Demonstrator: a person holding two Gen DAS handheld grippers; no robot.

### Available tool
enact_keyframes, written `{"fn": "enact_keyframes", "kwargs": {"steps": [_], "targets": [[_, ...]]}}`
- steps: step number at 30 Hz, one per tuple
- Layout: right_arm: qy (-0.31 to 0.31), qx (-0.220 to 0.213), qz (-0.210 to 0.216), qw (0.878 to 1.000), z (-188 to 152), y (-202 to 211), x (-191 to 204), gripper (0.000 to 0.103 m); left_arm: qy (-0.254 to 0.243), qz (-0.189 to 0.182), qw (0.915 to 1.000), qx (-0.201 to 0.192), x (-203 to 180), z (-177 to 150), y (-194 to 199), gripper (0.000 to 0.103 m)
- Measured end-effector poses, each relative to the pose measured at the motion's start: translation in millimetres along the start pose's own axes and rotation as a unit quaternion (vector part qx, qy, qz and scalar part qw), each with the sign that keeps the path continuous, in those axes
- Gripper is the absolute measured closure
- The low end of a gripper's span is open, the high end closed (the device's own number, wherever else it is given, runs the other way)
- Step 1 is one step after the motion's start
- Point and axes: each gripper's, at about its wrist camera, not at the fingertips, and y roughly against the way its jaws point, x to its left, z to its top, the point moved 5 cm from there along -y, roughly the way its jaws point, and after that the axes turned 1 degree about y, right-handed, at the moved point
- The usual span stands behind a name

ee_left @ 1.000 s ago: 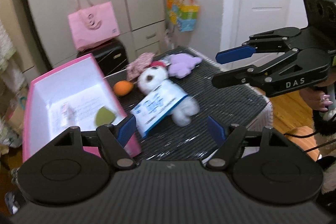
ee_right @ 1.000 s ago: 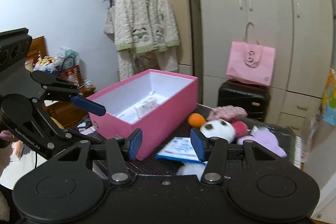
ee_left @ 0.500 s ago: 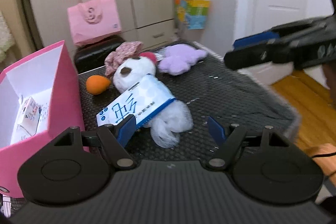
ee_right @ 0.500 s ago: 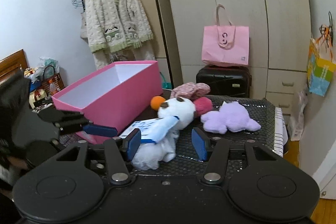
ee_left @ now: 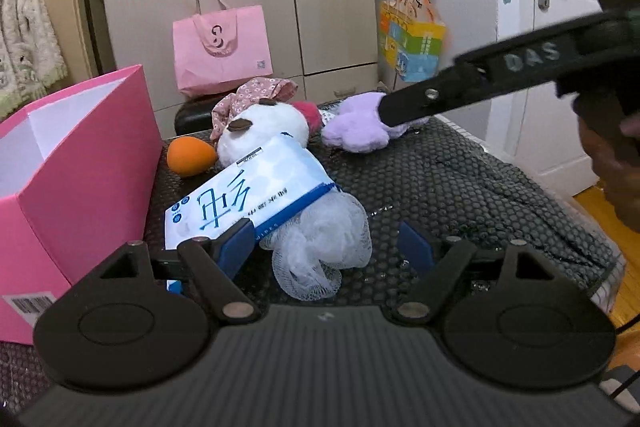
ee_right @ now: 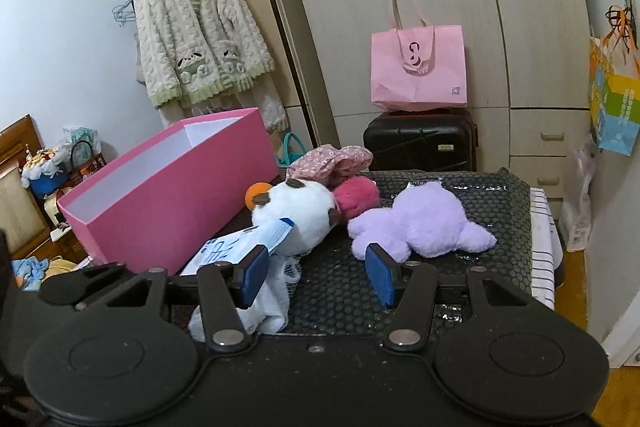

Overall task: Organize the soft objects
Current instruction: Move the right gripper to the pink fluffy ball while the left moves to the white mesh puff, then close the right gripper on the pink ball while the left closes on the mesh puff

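Left claw (ee_left: 326, 247), jaws opening and holding nothing, sits low centre of its view with the white mesh sponge (ee_left: 320, 247) directly ahead between them, the wipes pack (ee_left: 248, 197) lying diagonally toward lower left. Right claw (ee_right: 316, 275), part open and empty, has the purple plush (ee_right: 424, 223) just beyond, right of centre. The pink box (ee_left: 76, 167) stands open at left; bare worktop (ee_left: 460, 187) lies right.

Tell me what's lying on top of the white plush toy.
A blue-and-white wipes pack lies slanted across the white plush toy, with a white mesh sponge at its lower end. The pack covers the toy's middle, so that part can't be seen.
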Motion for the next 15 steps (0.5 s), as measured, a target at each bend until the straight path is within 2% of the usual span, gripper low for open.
{"fn": "enact_keyframes", "kwargs": {"steps": [4, 8, 10, 12, 15], "targets": [[0.024, 0.012, -0.006, 1.000, 10, -8, -2, 0.041, 0.014, 0.012, 0.9998, -0.001, 1, -1, 1, 0.024], [0.084, 0.024, -0.022, 0.996, 28, -19, -2, 0.038, 0.062, 0.042, 0.9970, 0.020, 4, 0, -5, 0.023], [0.109, 0.024, -0.038, 0.993, 43, -28, -8, 0.038, 0.073, 0.029, 0.9966, 0.024, 2, -1, -7, 0.023], [0.103, 0.021, -0.045, 0.993, 56, -35, -19, 0.038, 0.072, 0.030, 0.9967, 0.024, -1, -1, -8, 0.023], [0.071, 0.030, -0.029, 0.997, 68, -56, -40, 0.038, 0.065, 0.034, 0.9972, 0.011, -6, 2, -13, 0.021]]}}
